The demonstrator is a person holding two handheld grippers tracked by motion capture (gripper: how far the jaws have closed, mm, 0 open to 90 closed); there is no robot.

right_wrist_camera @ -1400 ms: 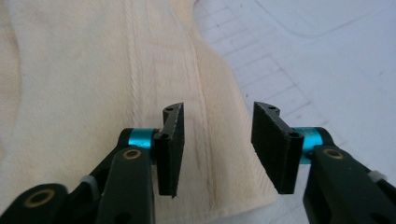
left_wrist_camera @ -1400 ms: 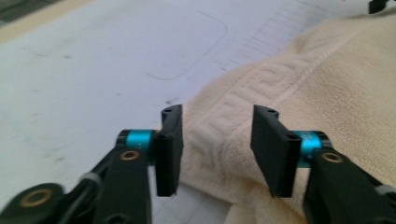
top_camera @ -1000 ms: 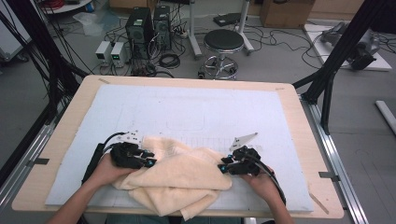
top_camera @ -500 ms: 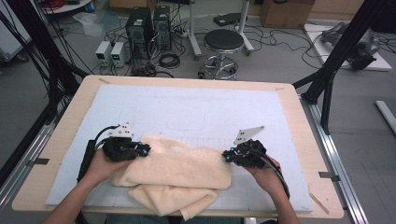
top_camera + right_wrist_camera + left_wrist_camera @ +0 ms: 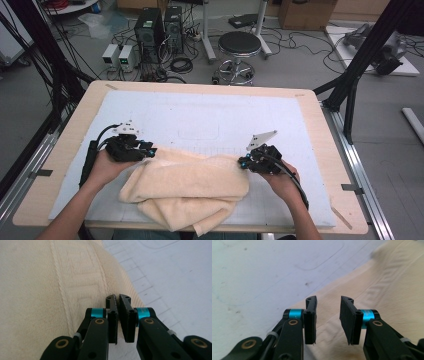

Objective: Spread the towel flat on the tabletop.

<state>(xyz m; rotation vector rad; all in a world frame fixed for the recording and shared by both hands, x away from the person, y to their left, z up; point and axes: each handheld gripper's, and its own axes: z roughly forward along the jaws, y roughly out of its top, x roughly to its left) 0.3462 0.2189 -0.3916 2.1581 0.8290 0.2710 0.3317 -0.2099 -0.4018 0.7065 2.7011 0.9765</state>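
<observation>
Because the cream towel [image 5: 186, 186] lies in a loose, half-folded heap near the front edge of the surface [image 5: 210, 120], with one corner drooping over that edge toward the person, the next handling carries some risk. The left tool [image 5: 149, 150] sits at the towel's upper left corner; in the left gripper view its jaws stand apart with only air between them, the cloth [image 5: 392, 290] lying below and beyond, and they have just been opening with nothing caught between them. The right tool [image 5: 242, 162] rests at the towel's right edge, and in the right gripper view its jaws are drawn almost together with a thin slit between them; no fold of the towel [image 5: 50, 290] can be seen inside, though the hem lies just past the tips. The likely trouble is an uneven lift: if one tool grips and the other closes on air, the cloth would swing from a single corner and the fold would fall apart. A shallow bite on the thick hem could also slip free under the towel's own weight. Should either tool pinch two layers at once, the fold would bunch rather than open flat. The overhanging corner could drag more of the heap off the front edge if it is pulled that way.
</observation>
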